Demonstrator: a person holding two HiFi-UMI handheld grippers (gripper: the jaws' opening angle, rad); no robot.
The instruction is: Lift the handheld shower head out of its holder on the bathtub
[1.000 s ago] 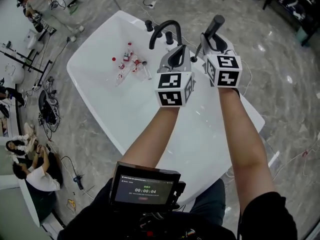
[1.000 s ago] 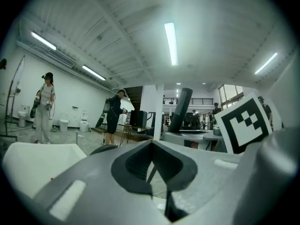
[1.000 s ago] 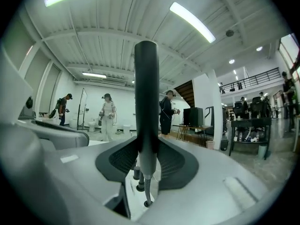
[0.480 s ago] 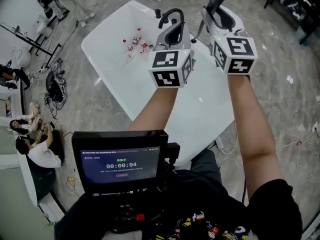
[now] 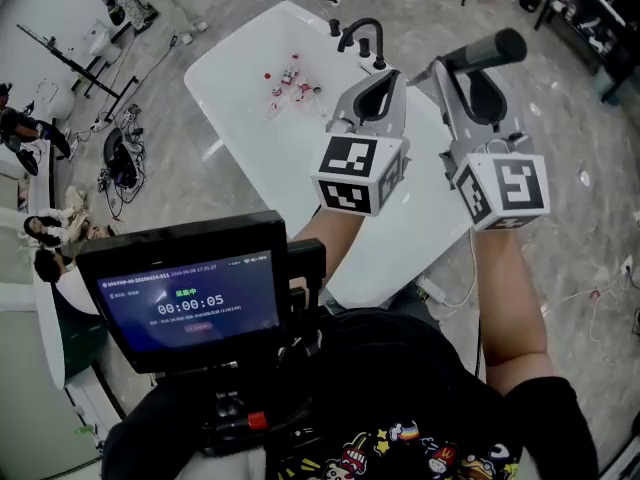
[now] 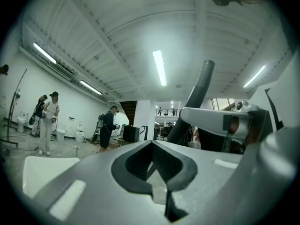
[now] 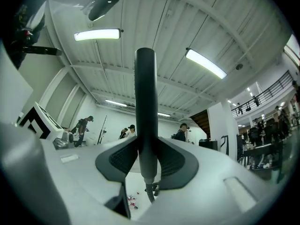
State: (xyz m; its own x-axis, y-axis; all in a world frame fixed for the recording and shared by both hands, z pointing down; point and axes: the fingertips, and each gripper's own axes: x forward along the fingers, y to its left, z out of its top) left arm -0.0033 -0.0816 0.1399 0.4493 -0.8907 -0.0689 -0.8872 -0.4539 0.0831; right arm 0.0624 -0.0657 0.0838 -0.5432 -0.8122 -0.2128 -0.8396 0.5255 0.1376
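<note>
Above a white bathtub (image 5: 400,230) on a showroom floor, a person wearing a chest-mounted monitor (image 5: 190,303) works two handheld tools. At left in the head view, small bottles (image 5: 290,80) lie scattered in the tub basin, with the dark faucet (image 5: 362,36) standing on the rim beyond them. Nearer, the left claw (image 5: 380,83) hangs over the tub with its jaws drawn together; the left gripper view shows nothing between them, though the seam between its pads is dim and a sliver of gap may remain. At right, the right claw (image 5: 468,70) is clamped on the handle of the shower head (image 5: 487,50), and its hose (image 7: 149,191) trails down from below the grip. A second ago the shower head stood close by the faucet at the tub's rim; it now rides higher and further right, tipped sideways, past the tub's edge and well apart from the faucet. The holder itself cannot be picked out, but the lift looks all but done.
</note>
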